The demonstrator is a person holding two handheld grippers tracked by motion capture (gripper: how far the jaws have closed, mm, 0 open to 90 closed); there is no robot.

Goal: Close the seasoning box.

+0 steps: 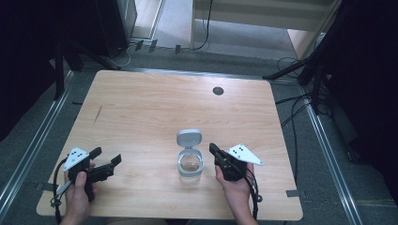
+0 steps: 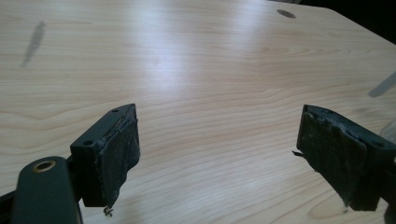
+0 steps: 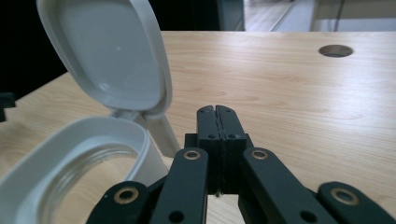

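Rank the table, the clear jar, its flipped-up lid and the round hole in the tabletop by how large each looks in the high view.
1. Table, by far the largest.
2. Clear jar.
3. Lid, a bit smaller than the jar; it stands tilted, so its apparent size is foreshortened.
4. Round hole, the smallest.

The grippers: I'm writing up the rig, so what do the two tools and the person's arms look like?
Both are black two-jaw tools. The left gripper and right gripper each carry a grey three-cornered plate with dark dots and trail a black cable. The pads look worn. Brass rivets mark the linkages. Forearms are bare, no sleeves.
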